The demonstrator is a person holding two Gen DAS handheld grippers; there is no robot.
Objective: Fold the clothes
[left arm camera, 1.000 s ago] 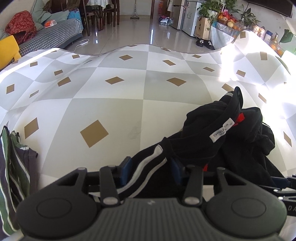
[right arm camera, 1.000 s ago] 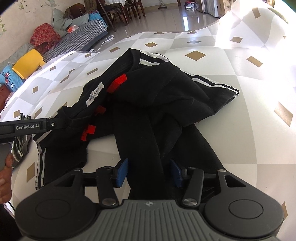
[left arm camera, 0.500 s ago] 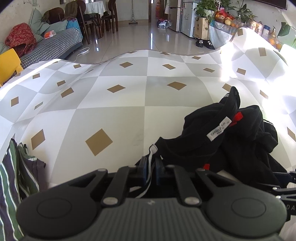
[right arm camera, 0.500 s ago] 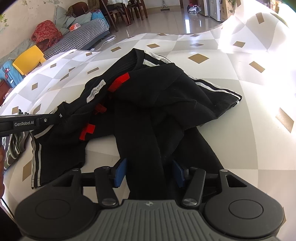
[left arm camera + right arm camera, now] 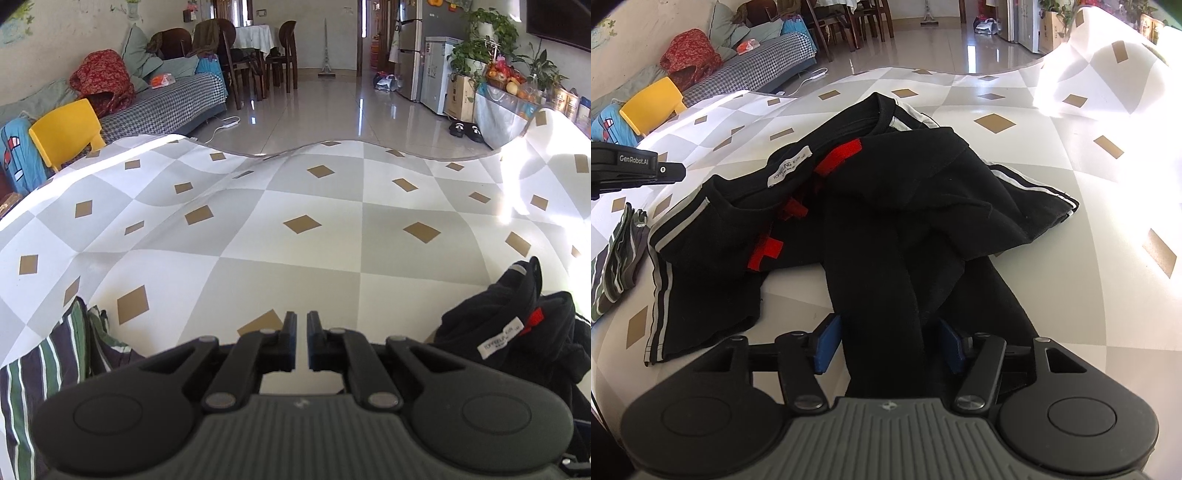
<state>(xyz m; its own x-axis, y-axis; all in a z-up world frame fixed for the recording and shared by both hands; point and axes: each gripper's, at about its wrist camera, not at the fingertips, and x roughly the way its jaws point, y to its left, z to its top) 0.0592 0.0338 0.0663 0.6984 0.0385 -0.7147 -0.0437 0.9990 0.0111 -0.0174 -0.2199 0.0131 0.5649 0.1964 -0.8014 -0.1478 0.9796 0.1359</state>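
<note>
Checked table cover [image 5: 332,229] bears the crumpled black garment [image 5: 894,206], long axis running away from the right gripper [image 5: 888,341]; its jaws, just opening, straddle the near hem unclamped. Left gripper [image 5: 301,341], shut and empty, lies leftward

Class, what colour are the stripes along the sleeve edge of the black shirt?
White, on the black shirt; the right wrist view shows them best.
</note>
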